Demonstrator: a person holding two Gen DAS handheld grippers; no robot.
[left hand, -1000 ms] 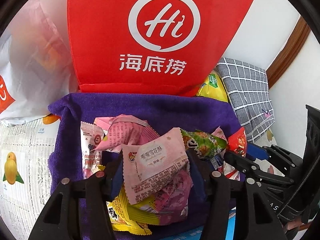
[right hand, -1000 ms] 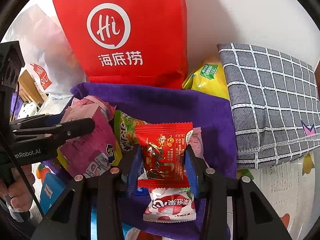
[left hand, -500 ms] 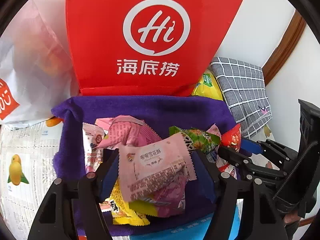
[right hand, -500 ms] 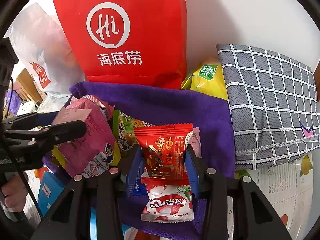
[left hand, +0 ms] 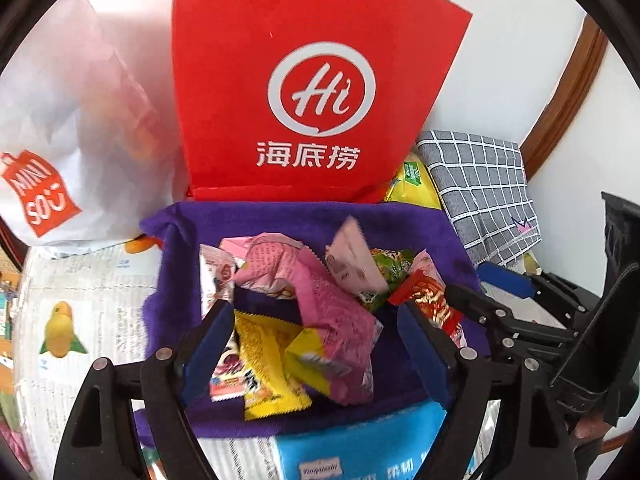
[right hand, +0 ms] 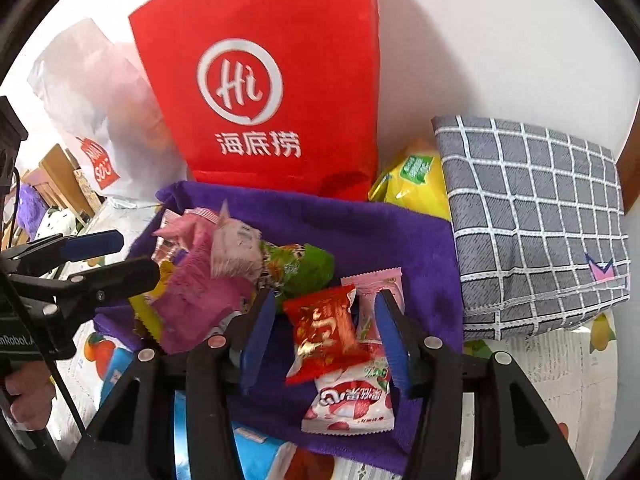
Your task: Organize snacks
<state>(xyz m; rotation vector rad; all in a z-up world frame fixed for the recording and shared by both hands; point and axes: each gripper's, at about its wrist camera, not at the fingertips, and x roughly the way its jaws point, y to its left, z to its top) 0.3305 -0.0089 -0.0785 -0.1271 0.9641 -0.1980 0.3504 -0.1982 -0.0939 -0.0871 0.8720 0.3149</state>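
Opening my left gripper [left hand: 316,344], I had its jaws spread clear of the pink and yellow snack packets [left hand: 320,320] heaped on the purple cloth [left hand: 256,220]. My right gripper [right hand: 324,336] was opening too, the red packet [right hand: 324,324] loose between its jaws above a strawberry packet [right hand: 352,400]. Beyond stood the red paper bag [left hand: 304,80], beside it the grey checked pouch [right hand: 532,220].
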